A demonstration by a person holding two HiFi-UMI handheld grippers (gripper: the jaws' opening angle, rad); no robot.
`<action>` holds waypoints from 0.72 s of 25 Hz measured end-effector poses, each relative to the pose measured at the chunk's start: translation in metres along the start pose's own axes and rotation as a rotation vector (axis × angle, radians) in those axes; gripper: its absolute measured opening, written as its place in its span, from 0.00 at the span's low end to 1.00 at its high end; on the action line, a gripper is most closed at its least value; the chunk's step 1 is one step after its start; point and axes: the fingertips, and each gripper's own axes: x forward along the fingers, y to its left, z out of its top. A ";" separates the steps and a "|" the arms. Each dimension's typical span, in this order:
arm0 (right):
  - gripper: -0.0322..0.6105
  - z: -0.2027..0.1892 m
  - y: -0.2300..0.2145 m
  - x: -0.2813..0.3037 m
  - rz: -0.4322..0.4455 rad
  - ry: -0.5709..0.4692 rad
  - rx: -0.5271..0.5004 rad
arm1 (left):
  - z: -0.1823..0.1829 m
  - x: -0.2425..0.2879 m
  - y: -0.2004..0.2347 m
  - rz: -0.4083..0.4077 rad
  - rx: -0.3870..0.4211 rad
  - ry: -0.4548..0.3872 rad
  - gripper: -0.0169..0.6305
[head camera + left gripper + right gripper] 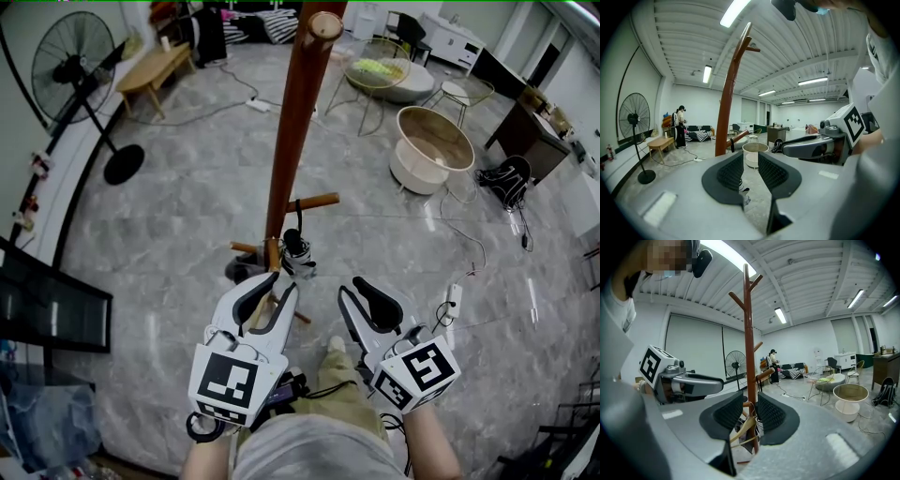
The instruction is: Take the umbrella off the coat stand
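coat stand ahead of left gripper: red-brown wood; left and right gripper: grey, black pads, black-white square markers; floor grey marbled; fan far left: black

Grey marble-patterned floor recorded throughout. A black standing fan is placed by the left wall, and a low wooden bench is set beyond it. A round white tub is set on the floor at the right. A black backpack is laid near it, below a dark desk. A wire chair with a yellow-green cushion and a small round side table are noted behind the tub. A white power strip with its cable is laid on the floor. A striped cushion is seen at the far end. A person is seen standing far off, near the bench. Long ceiling lights are lit.
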 end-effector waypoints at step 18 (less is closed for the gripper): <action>0.20 -0.011 -0.023 0.033 0.151 0.048 -0.022 | 0.006 0.028 0.012 0.137 -0.017 0.014 0.18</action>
